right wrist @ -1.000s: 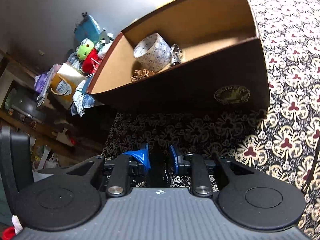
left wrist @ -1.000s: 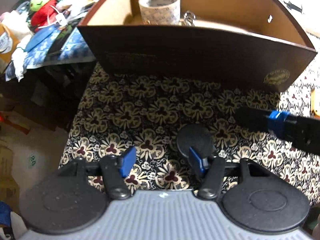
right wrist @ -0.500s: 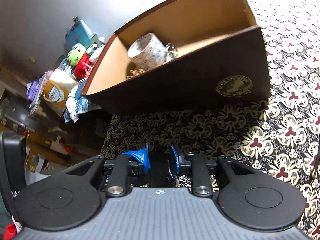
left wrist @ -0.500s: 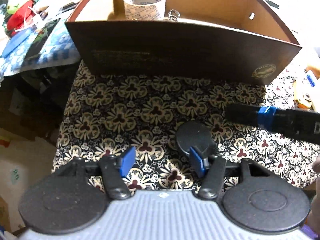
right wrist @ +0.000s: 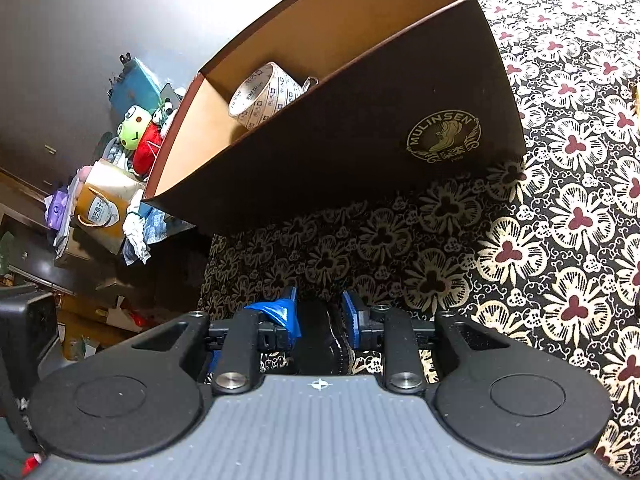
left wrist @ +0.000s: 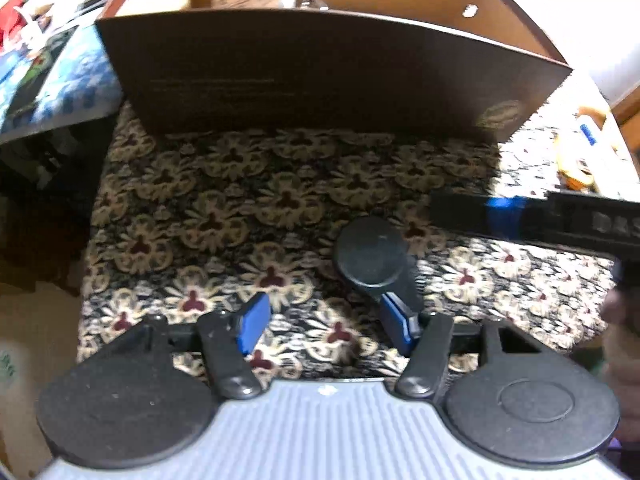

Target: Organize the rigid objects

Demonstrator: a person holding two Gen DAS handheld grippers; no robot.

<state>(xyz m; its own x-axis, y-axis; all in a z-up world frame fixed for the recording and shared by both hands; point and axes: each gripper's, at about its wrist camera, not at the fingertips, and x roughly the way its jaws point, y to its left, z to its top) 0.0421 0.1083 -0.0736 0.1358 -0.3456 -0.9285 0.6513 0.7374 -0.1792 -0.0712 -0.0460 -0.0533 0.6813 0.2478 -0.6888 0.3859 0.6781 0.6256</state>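
Right wrist view showed your right claw [right wrist: 318,322] clenched on a dark object [right wrist: 320,330], left claw [left wrist: 320,318] released; you needed height to clear the box [right wrist: 360,120] wall.

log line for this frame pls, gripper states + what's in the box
left gripper: open, empty | right gripper: shut on black object | box: on floral cloth, holds tape roll | black disc: on cloth

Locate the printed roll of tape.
The printed roll of tape stands inside the brown cardboard box, at its left end, beside a metal clip.
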